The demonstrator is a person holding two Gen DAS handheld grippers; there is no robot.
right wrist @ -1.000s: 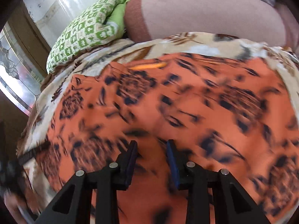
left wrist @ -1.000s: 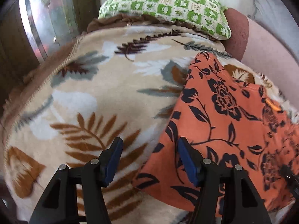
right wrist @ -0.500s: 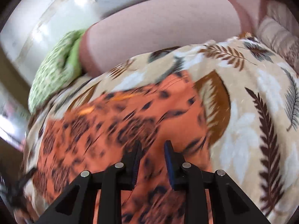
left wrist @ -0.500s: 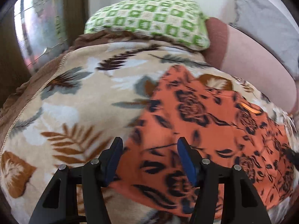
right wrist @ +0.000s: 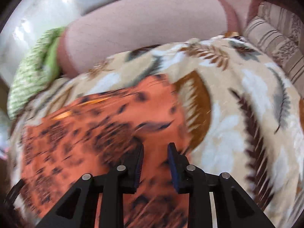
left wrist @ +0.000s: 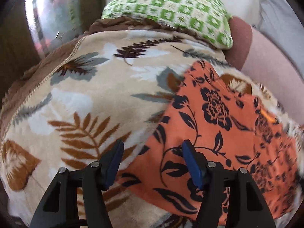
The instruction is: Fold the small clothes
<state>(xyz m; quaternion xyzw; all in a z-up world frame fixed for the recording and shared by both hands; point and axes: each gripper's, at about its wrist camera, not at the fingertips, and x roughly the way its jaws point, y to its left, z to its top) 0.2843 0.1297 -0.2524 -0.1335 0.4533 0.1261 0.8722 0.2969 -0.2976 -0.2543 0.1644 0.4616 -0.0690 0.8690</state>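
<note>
An orange garment with a black flower print [left wrist: 218, 125] lies spread flat on a beige leaf-patterned blanket [left wrist: 91, 102]. My left gripper [left wrist: 152, 152] is open and empty, above the garment's near left edge. In the right wrist view the garment [right wrist: 91, 133] is blurred by motion. My right gripper [right wrist: 155, 153] is open with a narrow gap and empty, above the garment's near right part. The garment's right edge runs just beyond its fingers.
A green-and-white checked pillow [left wrist: 171, 13] lies at the head of the bed, with a pink bolster [right wrist: 144, 36] beside it. A striped cushion [right wrist: 281, 45] lies at the far right. A window and wooden frame [left wrist: 57, 15] stand at the left.
Both grippers have shifted over the garment. The left view moved back leftward toward its left edge. The right view slid slightly further right. The garment lies as before.
</note>
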